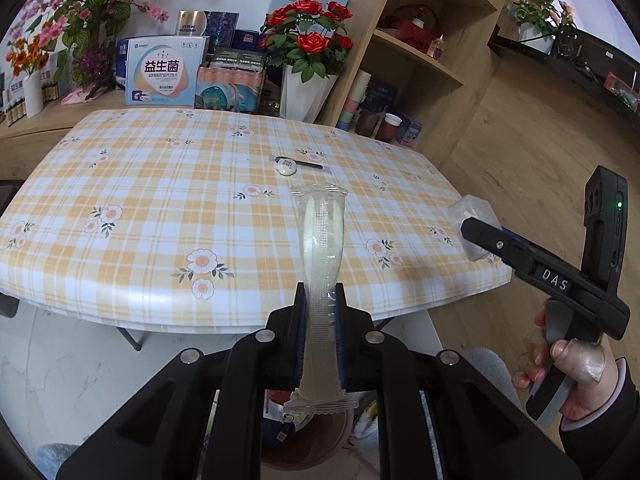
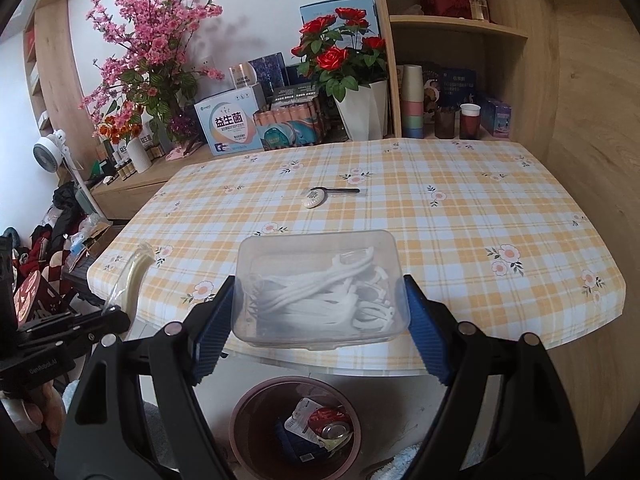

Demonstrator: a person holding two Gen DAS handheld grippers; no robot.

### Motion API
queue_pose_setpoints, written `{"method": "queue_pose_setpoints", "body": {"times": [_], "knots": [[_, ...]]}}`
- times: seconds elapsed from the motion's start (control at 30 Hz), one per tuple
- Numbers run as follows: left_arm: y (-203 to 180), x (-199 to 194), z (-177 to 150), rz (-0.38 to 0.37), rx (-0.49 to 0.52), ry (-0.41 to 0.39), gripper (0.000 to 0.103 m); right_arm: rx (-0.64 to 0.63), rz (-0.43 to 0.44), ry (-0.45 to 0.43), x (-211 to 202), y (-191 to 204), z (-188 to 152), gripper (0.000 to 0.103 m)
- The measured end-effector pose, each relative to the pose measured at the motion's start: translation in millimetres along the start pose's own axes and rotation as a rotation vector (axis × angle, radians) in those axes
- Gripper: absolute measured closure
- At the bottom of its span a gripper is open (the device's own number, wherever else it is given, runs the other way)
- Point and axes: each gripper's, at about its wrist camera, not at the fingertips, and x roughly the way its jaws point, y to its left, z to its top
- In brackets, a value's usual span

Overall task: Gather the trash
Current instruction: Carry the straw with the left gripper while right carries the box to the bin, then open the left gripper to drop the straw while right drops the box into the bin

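My left gripper (image 1: 320,294) is shut on a long clear wrapper (image 1: 322,236) with a white utensil inside; it sticks up over the table's near edge. My right gripper (image 2: 318,280) is shut on a clear plastic box (image 2: 320,312) of white floss picks, with the blue pads (image 2: 214,320) pressed on its two sides. Directly below the box a brown bin (image 2: 240,412) stands on the floor with a can and packaging in it. In the left wrist view the right gripper (image 1: 472,228) and box (image 1: 472,210) hang at the table's right corner.
A small white round item with a black strip (image 2: 316,198) lies mid-table on the checked tablecloth (image 2: 460,220). Flower vases, boxes and cups line the back edge and shelves (image 2: 452,24). Clutter sits on the floor to the left (image 2: 48,240). A person's hand (image 1: 572,364) holds the right gripper's handle.
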Motion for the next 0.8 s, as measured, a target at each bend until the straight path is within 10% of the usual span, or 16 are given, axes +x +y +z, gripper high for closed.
{"method": "queue_pose_setpoints", "body": {"times": [0.5, 0.6, 0.8], "knots": [[-2, 25, -20, -0.011, -0.007, 0.090, 0.089, 0.029, 0.011, 0.002, 2, -10, -2, 0.024], [1, 26, -20, -0.032, -0.028, 0.080, 0.050, 0.028, 0.012, 0.012, 5, -9, -4, 0.024], [1, 12, -11, 0.018, -0.006, 0.022, 0.029, 0.018, 0.017, 0.017, 4, -6, -6, 0.024]]}}
